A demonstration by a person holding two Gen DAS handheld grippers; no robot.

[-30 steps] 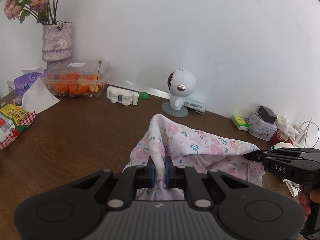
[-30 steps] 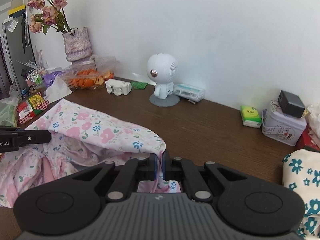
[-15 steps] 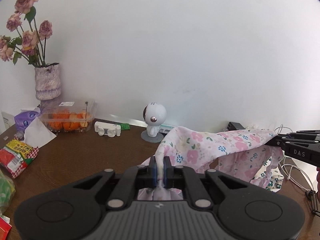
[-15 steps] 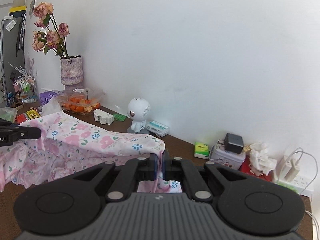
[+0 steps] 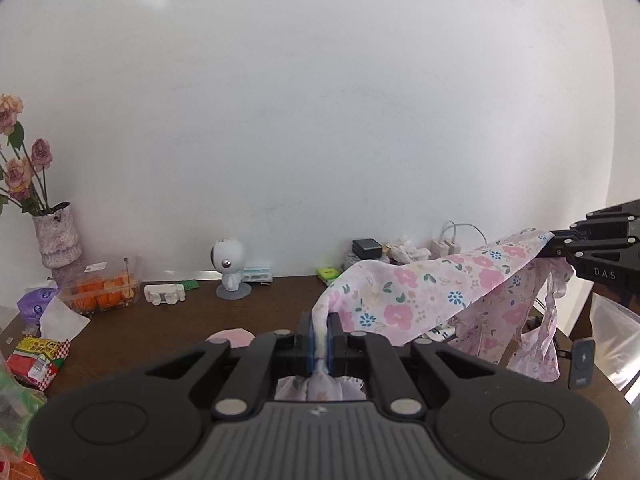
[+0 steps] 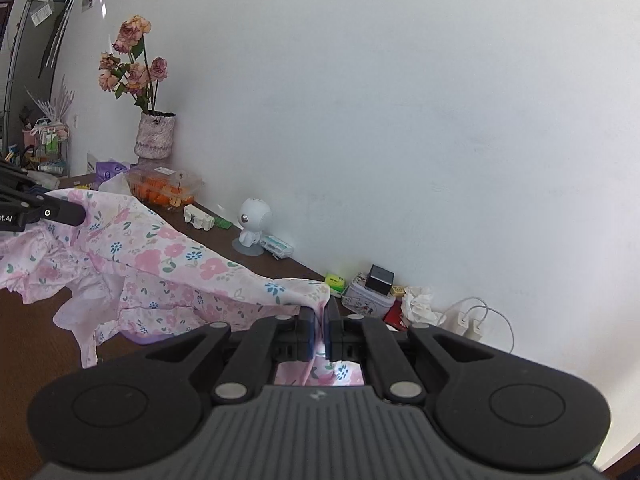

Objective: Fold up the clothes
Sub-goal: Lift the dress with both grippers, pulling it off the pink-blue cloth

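A pink floral garment (image 5: pixel 424 292) hangs stretched in the air between both grippers, above the dark wooden table (image 5: pixel 168 332). My left gripper (image 5: pixel 319 322) is shut on one corner of it; bunched cloth shows behind the pads. My right gripper (image 6: pixel 319 314) is shut on the opposite corner. In the left wrist view the right gripper (image 5: pixel 554 242) comes in from the right edge, pinching the cloth. In the right wrist view the garment (image 6: pixel 168 260) sags leftward to the left gripper (image 6: pixel 82 214). The garment's ruffled lower part dangles loosely below the taut edge.
Along the wall stand a vase of dried roses (image 5: pixel 56 236), a clear box of orange fruit (image 5: pixel 102 290), a white robot figurine (image 5: pixel 230 264), a tin with a black box (image 6: pixel 370 294), chargers with cables (image 6: pixel 468 320). Snack packets (image 5: pixel 36 360) lie at the left.
Both grippers rose and pulled back from the table, lifting the garment off it. The cloth went from a heap to a stretched span between the two grippers.
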